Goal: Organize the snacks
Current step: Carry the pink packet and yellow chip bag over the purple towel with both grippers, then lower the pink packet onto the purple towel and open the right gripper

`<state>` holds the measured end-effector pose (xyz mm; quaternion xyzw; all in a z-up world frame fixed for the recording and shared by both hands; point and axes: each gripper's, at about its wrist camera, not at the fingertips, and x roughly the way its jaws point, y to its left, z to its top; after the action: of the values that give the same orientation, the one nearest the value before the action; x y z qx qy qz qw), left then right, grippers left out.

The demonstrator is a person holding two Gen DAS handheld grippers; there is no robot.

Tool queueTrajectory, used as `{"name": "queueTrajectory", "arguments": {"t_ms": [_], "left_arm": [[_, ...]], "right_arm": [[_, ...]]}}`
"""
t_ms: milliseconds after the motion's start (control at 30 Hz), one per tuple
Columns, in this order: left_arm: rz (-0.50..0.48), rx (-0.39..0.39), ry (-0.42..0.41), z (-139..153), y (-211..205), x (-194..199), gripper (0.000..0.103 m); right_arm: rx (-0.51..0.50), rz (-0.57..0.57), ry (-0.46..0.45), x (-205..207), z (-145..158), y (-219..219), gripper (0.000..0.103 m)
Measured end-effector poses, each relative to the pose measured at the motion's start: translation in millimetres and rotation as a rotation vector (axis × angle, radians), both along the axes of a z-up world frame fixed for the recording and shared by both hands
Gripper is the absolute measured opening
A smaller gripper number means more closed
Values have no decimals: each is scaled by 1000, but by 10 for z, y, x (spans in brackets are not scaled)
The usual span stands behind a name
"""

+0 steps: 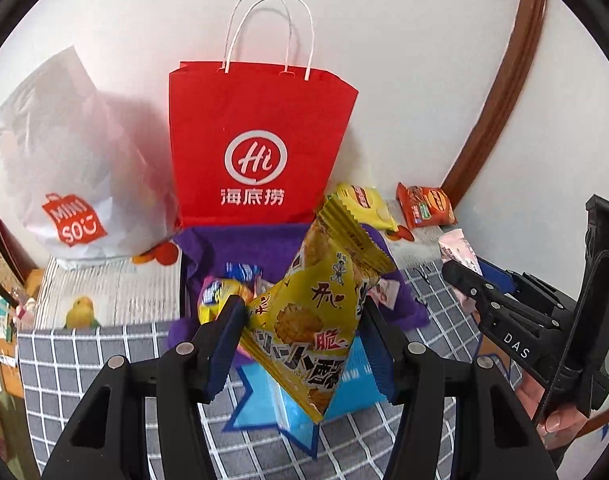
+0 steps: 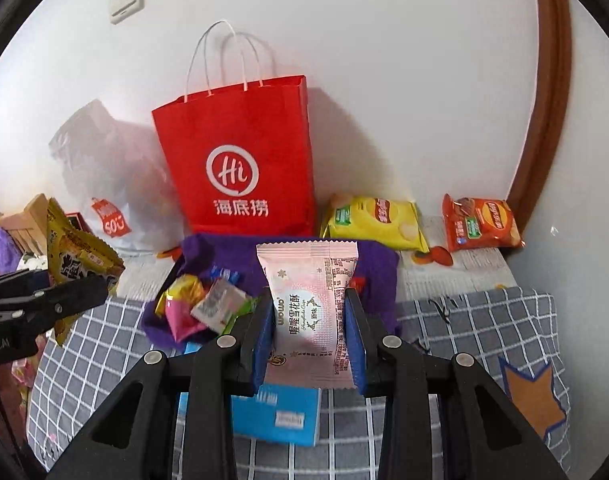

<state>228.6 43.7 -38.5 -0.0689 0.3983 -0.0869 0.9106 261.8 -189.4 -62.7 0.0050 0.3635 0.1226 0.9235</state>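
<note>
Snacks held aloft: left gripper (image 1: pixel 304 320) clamps a yellow packet (image 1: pixel 316 304), right gripper (image 2: pixel 310 336) a pink packet (image 2: pixel 310 312), seemingly above the purple bin (image 2: pixel 232 252).

Red paper bag (image 2: pixel 240 160) with white logo and handles; purple cloth bin (image 2: pixel 232 256); yellow snack packet (image 1: pixel 320 312); pale pink packet (image 2: pixel 312 316); grey blanket (image 2: pixel 480 332) with white grid; blue-padded black tongs (image 2: pixel 310 336).

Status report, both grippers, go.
Left gripper shut on yellow snack pack. Right gripper shut on pink snack pack. Purple bin ahead, nothing blocking.
</note>
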Motion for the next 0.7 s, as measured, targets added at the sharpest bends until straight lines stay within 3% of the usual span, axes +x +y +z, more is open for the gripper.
{"name": "queueTrajectory", "arguments": {"t_ms": [300, 633, 700], "left_arm": [[0, 0, 10, -98, -42, 507, 55], [10, 24, 102, -721, 64, 905, 55], [20, -6, 124, -785, 138, 974, 55]], "right_arm": [[-16, 13, -13, 434, 34, 75, 33], [-16, 42, 91, 879, -518, 79, 33], [-26, 35, 84, 906, -567, 59, 33]]}}
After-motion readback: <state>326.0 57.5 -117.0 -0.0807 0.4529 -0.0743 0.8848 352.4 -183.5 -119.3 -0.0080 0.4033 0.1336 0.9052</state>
